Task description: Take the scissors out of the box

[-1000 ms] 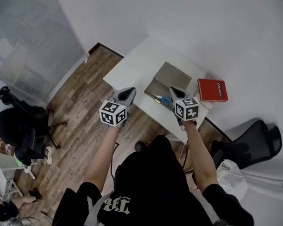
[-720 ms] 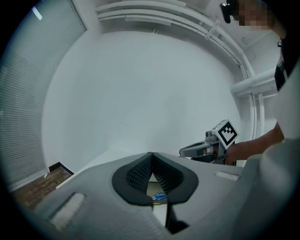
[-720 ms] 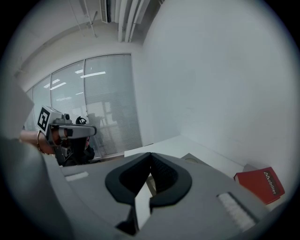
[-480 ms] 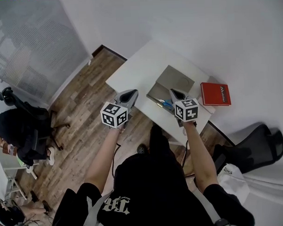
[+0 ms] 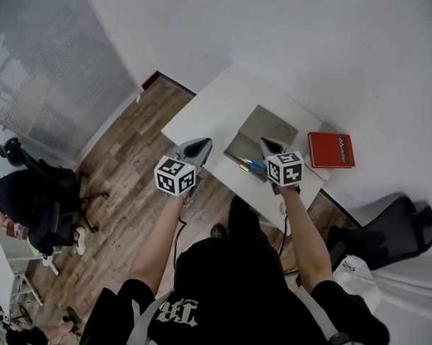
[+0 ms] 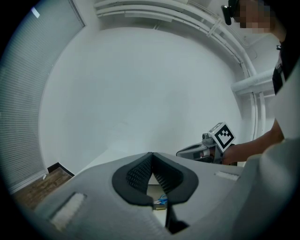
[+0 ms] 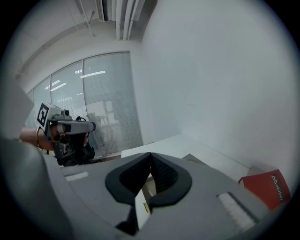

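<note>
the grey left gripper [image 5: 196, 144] hangs over the near edge of the white rectangular table [image 5: 214, 108], jaws pressed together on nothing, with bare tabletop ahead. to its right sits the open brown cardboard box [image 5: 267, 124]. blue-handled metal scissors [image 5: 252, 164] lie inside by its near wall. the grey right gripper [image 5: 266, 143] hovers just beside them, jaws closed and empty. a red hardcover book [image 5: 330, 149] lies at the table's right end.

The table [image 5: 210, 108] looked smooth and matt white, the floor [image 5: 124, 185] was grained wood, and the box [image 5: 265, 124] looked like dull cardboard.
</note>
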Action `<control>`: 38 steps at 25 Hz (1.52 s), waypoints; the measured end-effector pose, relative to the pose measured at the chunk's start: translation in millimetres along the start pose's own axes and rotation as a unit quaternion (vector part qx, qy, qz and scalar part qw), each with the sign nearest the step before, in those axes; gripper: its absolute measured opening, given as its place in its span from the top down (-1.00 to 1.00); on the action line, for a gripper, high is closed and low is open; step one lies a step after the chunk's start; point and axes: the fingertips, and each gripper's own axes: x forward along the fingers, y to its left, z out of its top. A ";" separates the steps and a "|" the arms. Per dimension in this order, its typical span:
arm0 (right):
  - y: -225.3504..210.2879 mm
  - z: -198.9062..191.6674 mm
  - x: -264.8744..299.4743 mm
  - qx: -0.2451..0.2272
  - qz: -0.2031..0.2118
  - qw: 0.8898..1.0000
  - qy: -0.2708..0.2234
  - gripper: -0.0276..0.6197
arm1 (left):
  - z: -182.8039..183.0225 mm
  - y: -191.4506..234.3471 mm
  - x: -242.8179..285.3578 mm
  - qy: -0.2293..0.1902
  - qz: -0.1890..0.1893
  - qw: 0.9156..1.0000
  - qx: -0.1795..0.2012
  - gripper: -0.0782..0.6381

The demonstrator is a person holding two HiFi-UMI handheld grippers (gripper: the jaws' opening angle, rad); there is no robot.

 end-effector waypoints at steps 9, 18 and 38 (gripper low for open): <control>-17.4 9.2 16.8 0.005 0.004 1.000 0.001 0.90 | 6.9 10.4 23.0 0.003 -0.002 1.000 0.000 0.78; -40.0 9.7 23.8 0.013 -0.002 1.000 0.006 0.90 | 1.9 11.1 50.4 0.018 -0.012 1.000 -0.002 0.78; -71.2 -41.2 37.5 -0.004 0.015 0.996 0.087 0.90 | -36.1 12.8 85.2 0.058 -0.011 0.998 -0.018 0.78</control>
